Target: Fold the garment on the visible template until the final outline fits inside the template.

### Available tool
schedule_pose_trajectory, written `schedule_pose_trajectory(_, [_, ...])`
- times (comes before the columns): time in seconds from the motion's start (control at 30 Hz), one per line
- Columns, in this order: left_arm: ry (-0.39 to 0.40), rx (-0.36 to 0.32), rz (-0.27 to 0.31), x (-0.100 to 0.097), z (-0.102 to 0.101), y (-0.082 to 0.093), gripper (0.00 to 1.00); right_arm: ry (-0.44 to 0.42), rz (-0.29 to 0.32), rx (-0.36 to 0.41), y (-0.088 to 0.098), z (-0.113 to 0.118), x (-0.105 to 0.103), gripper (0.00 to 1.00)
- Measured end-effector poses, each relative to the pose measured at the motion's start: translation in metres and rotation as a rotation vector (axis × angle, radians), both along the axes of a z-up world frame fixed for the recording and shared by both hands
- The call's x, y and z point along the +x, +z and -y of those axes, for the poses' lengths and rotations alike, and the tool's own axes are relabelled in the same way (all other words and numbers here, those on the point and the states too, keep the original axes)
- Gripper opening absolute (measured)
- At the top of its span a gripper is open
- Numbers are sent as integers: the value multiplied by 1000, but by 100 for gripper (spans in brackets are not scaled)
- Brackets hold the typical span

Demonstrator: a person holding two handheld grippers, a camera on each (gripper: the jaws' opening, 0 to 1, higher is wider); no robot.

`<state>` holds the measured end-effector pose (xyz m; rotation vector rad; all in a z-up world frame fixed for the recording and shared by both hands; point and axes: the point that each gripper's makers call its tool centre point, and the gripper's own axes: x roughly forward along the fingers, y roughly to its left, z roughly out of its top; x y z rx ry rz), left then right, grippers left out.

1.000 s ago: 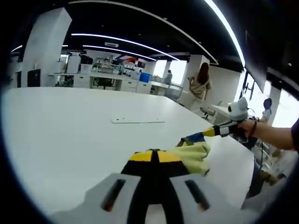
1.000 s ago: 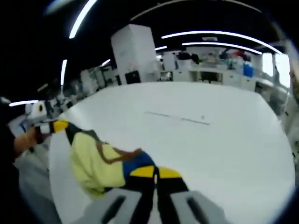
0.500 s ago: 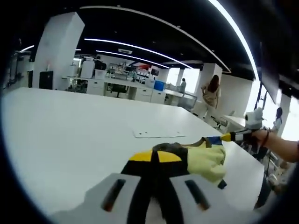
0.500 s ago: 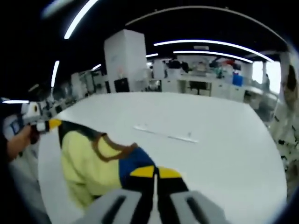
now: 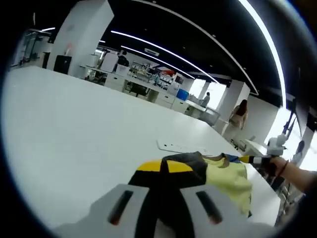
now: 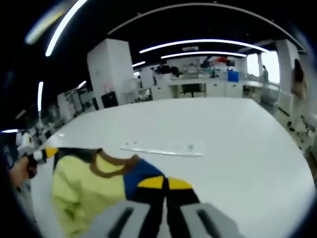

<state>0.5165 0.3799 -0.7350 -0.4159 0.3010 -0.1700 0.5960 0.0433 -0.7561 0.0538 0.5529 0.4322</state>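
Observation:
A pale yellow garment with a brown collar and dark blue patches hangs stretched between the two grippers above the white table. My right gripper is shut on its blue edge, and the left gripper holds the far corner at the view's left. In the left gripper view my left gripper is shut on dark cloth of the garment, and the right gripper pinches the other end. A thin clear template lies flat on the table beyond the garment; it is also the template ahead of the left jaws.
The white table is wide and bare around the template, with its edge near the garment. White benches, a pillar and a standing person are in the background.
Both views have swung, so the cameras moved. The garment has been lifted and drawn out wider between the grippers, with the collar now facing the right gripper view.

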Motion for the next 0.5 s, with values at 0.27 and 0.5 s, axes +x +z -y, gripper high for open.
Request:
schedule_pose_trajectory(0.27, [62, -56, -60, 17, -15, -34, 0, -19, -7, -27, -23, -17, 24, 0])
schedule_pose_trajectory(0.5, [114, -81, -114, 23, -15, -60, 0, 4, -28, -100, -46, -27, 40, 0])
